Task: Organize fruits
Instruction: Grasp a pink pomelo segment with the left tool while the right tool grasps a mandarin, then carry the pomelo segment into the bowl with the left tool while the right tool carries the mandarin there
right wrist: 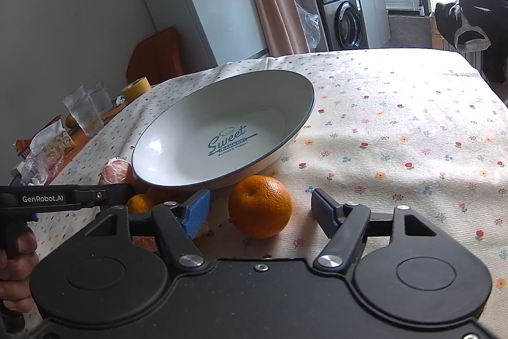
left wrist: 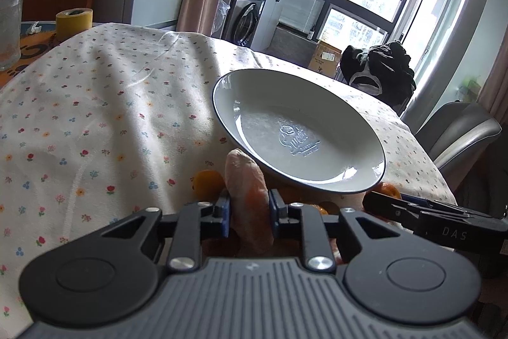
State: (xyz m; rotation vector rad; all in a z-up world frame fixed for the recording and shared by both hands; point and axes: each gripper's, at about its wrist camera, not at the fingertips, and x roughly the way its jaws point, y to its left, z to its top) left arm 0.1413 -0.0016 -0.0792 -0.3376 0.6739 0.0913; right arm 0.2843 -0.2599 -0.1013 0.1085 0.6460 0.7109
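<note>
1. Fruit comes first: a peeled orange (left wrist: pixel 249 196) sits clamped between the left gripper (left wrist: pixel 249 213) pads, just below the plate (left wrist: pixel 374 148) rim.
2. Soft and bare of skin, it probably bruises easily; light pressure across its middle seems wise.
3. The whole orange (right wrist: pixel 259 205) lies on the tablecloth (right wrist: pixel 397 123) between the right gripper's (right wrist: pixel 260 208) spread fingers, firm and likely to roll.
</note>
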